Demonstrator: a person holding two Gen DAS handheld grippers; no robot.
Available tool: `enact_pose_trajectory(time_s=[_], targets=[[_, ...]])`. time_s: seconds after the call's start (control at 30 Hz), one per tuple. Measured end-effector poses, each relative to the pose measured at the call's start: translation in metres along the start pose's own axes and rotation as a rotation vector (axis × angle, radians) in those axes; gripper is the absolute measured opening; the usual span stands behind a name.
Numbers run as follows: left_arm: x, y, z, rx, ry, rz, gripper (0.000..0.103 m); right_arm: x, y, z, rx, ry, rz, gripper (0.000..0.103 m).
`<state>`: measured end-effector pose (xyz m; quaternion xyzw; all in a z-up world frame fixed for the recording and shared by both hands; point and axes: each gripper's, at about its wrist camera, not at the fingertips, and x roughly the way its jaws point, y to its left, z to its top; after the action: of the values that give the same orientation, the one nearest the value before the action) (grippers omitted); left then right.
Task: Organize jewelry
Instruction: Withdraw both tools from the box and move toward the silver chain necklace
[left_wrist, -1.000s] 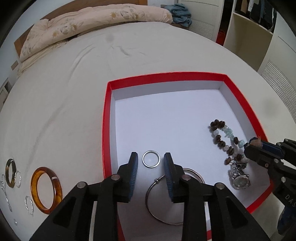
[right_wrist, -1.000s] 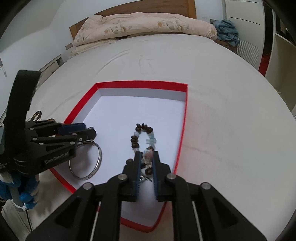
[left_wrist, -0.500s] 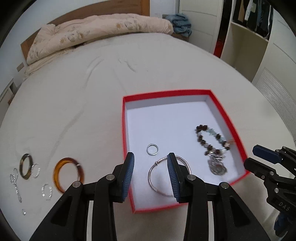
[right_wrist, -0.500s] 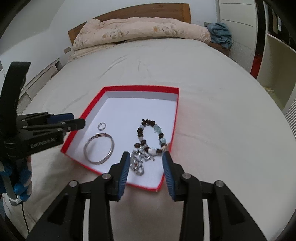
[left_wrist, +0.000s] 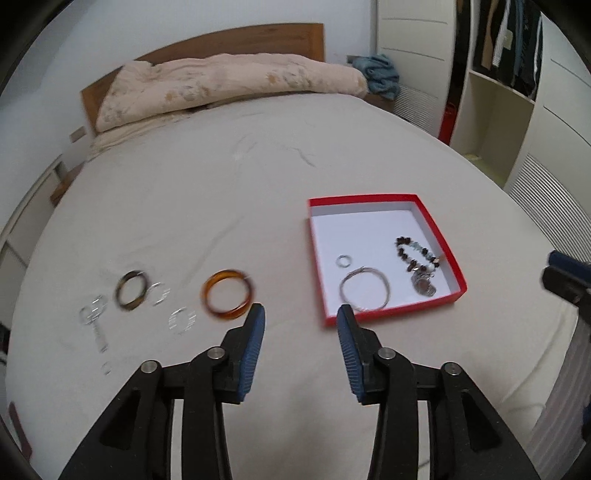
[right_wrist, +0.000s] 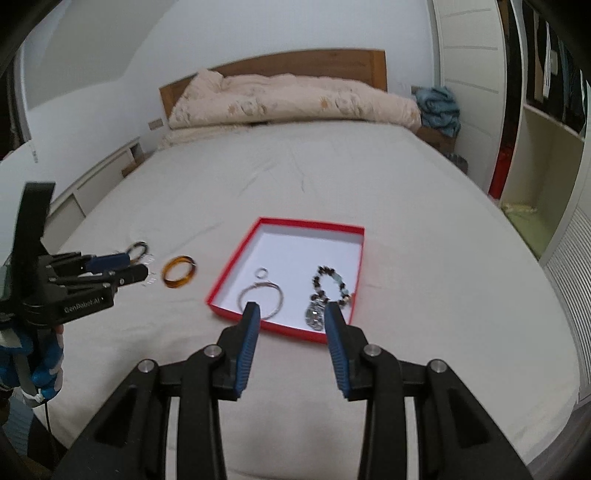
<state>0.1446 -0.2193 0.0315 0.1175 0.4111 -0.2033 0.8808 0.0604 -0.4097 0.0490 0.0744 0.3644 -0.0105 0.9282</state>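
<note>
A red box (left_wrist: 436, 225) (right_wrist: 232, 266) with a white floor lies on the bed. In it are a small silver ring (left_wrist: 344, 260), a thin silver bangle (left_wrist: 365, 288) (right_wrist: 261, 297), a beaded bracelet (left_wrist: 413, 251) (right_wrist: 330, 282) and a silver watch (left_wrist: 424, 284) (right_wrist: 314, 314). On the sheet to the left lie an amber bangle (left_wrist: 227, 293) (right_wrist: 180, 276), a dark bangle (left_wrist: 131, 288) and several small silver rings (left_wrist: 181, 318). My left gripper (left_wrist: 297, 314) is open and empty, above the sheet before the box. My right gripper (right_wrist: 291, 308) is open and empty, near the box's front edge.
A rolled duvet (left_wrist: 229, 85) and wooden headboard (right_wrist: 295, 62) are at the far end of the bed. A blue cloth (right_wrist: 437, 107) lies at the far right. Wardrobe shelves (left_wrist: 509, 92) stand to the right of the bed.
Both grippers have pulled back and up from the box and opened wide. The right gripper let go of the beaded bracelet and watch; the left left the ring in the box.
</note>
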Motion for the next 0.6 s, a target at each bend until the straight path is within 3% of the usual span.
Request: enact_pose_trajectory(time_s=[0.6], targets=[[-0.152,0.148,-0.112,-0.228,-0.127,0.239,0.05,-0.115,0.101,-0.021,-0.081,-0.134,0.097,0.034]])
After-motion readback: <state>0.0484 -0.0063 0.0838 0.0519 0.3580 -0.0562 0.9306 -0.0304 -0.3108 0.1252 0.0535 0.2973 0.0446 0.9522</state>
